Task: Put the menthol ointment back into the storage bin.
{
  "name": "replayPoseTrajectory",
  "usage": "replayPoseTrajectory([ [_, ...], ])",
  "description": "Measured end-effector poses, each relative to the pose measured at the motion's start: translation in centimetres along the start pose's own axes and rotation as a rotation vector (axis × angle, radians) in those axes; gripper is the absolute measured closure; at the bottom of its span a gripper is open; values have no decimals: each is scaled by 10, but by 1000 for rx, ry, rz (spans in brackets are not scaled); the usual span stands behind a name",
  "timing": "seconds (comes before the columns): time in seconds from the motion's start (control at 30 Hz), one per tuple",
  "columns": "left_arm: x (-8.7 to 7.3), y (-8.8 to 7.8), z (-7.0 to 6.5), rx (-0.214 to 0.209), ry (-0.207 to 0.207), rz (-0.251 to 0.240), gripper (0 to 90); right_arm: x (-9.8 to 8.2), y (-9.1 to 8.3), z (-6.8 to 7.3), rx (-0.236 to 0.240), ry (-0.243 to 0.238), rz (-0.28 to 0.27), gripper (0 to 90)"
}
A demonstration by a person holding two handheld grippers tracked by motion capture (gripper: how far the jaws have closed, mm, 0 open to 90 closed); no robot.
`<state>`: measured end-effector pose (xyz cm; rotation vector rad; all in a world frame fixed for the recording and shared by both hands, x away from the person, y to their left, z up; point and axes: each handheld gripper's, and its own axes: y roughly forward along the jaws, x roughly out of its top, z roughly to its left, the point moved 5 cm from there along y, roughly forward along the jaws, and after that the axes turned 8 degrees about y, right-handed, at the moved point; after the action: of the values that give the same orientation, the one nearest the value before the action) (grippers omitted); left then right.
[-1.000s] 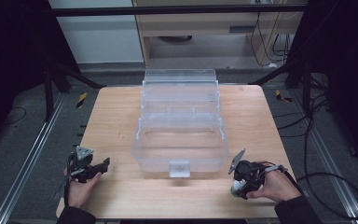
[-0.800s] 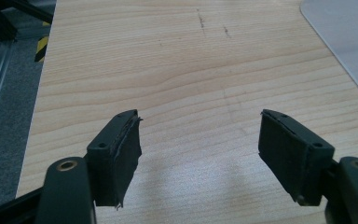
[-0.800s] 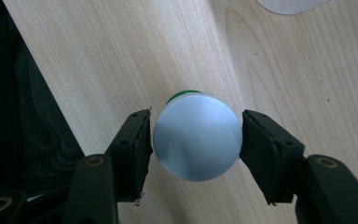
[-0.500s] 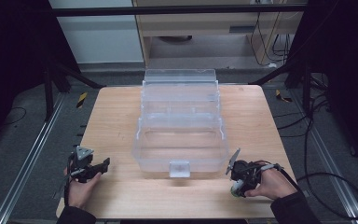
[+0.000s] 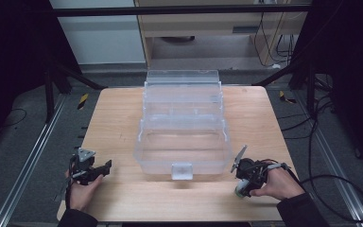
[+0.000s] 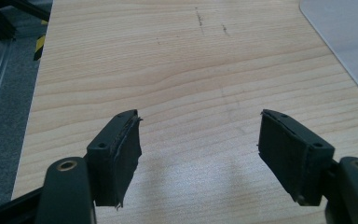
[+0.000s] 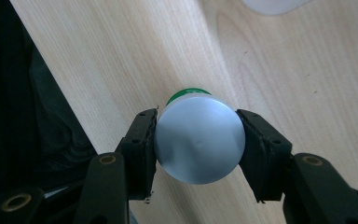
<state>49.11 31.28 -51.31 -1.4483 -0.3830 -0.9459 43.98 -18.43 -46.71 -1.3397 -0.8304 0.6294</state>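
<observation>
Your left gripper [image 5: 105, 166] rests open and empty on the worktop [image 5: 118, 118]; the clear box [image 5: 183, 142] stands open at centre; your right gripper [image 7: 196, 140] has just closed on a can [image 7: 198, 140], the box up and to its left

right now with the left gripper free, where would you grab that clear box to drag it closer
Probably the small latch tab at the middle of the clear box's near wall. It juts toward the person, so the open left gripper could come from the near side, jaws on either side of it; the walls look too wide.
</observation>
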Motion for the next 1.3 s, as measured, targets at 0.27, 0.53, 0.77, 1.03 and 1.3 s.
replayPoseTrajectory([
  [0.27,0,0,0,-4,4,2,289,12,-25,-4,-12,41,-69,503],
  [0.53,0,1,-1,-5,7,3,289,23,-48,-10,-14,69,-128,503],
  [0.77,-1,2,-2,-8,14,9,289,30,-68,-12,-25,84,-162,504],
  [1.03,-1,2,-3,-11,19,11,289,39,-85,-16,-27,84,-185,503],
  [1.3,-1,3,-3,-14,20,17,288,48,-95,-18,-25,76,-202,503],
])
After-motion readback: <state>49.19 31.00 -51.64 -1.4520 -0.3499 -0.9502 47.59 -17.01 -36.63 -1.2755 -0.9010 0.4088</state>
